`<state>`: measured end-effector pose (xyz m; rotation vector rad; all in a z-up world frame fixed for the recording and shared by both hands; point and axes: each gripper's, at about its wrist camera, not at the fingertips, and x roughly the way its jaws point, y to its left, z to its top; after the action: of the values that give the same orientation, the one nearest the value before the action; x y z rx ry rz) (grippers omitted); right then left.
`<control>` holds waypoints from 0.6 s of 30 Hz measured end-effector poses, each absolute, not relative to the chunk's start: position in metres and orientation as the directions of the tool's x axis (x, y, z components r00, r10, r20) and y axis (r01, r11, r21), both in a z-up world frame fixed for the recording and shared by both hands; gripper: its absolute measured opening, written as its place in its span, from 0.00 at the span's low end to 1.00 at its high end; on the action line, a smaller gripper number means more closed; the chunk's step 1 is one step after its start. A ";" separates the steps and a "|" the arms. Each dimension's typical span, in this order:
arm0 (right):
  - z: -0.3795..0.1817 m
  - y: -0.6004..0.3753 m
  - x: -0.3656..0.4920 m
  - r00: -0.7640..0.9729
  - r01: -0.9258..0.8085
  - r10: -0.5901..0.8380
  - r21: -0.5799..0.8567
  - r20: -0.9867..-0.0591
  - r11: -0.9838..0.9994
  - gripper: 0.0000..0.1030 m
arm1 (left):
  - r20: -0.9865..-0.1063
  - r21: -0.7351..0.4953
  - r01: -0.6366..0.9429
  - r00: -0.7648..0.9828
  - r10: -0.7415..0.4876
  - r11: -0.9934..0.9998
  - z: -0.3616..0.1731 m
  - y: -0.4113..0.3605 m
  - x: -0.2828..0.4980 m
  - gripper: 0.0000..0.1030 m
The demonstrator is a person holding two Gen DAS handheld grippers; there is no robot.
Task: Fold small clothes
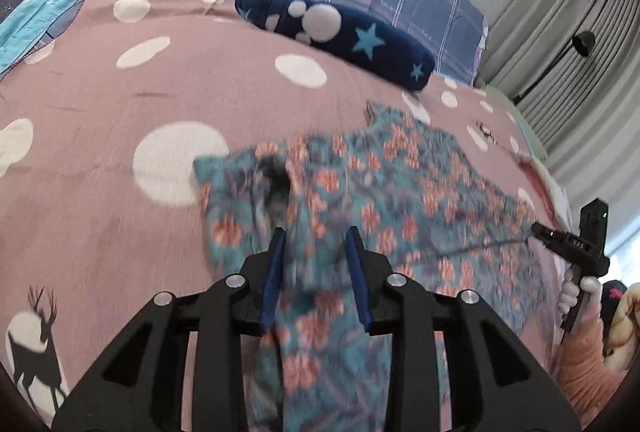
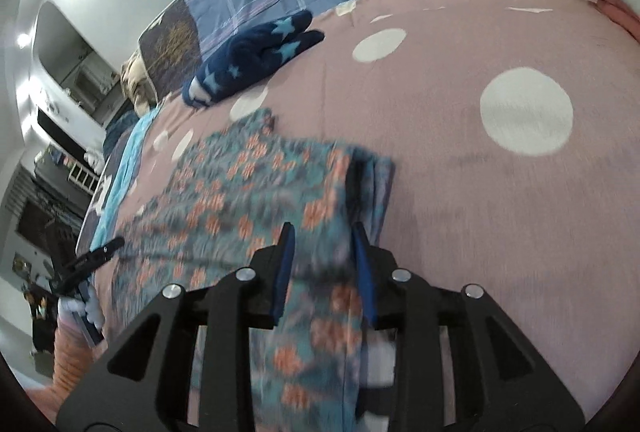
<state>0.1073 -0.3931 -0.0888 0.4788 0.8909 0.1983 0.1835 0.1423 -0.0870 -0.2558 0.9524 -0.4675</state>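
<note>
Your left gripper point(image 1: 316, 244) and right gripper point(image 2: 324, 240) stand spread over the floral garment point(image 1: 400, 192); only the left view shows "DAS" lettering.

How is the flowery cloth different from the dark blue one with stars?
The flowery cloth is teal with orange flowers; the starry cloth is navy with light blue stars. The flowery one lies spread out near both grippers, with cloth between their fingers; the starry one sits bundled up farther back, untouched. Both rest on the pink spotted bedcover.
</note>
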 end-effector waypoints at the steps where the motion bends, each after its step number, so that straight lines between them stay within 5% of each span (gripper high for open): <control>1: -0.088 -0.391 0.105 0.616 0.023 0.359 0.472 -0.701 0.881 0.05 | -0.721 -0.411 0.275 0.486 -0.495 0.869 -0.087 0.142 0.182 0.09; 10: -0.053 -0.417 0.153 0.725 0.027 0.408 0.615 -0.554 0.788 0.03 | -0.567 -0.541 0.246 0.600 -0.564 0.805 -0.044 0.146 0.237 0.06; 12: -0.052 -0.426 0.183 0.743 0.059 0.372 0.609 -0.556 0.791 0.08 | -0.552 -0.569 0.154 0.657 -0.514 0.808 -0.044 0.153 0.264 0.11; 13: -0.055 -0.430 0.196 0.748 0.091 0.339 0.593 -0.571 0.800 0.12 | -0.560 -0.583 0.069 0.687 -0.462 0.809 -0.049 0.160 0.280 0.26; 14: -0.058 -0.431 0.206 0.743 0.111 0.317 0.576 -0.589 0.810 0.19 | -0.566 -0.598 0.033 0.691 -0.450 0.801 -0.053 0.164 0.289 0.30; 18: -0.074 -0.430 0.221 0.697 0.105 0.311 0.521 -0.646 0.847 0.35 | -0.620 -0.547 0.035 0.654 -0.433 0.836 -0.063 0.162 0.302 0.46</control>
<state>0.2207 -0.4298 -0.0745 0.5634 0.8012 0.1216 0.3018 0.1623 -0.0627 -0.5282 0.8225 -0.2800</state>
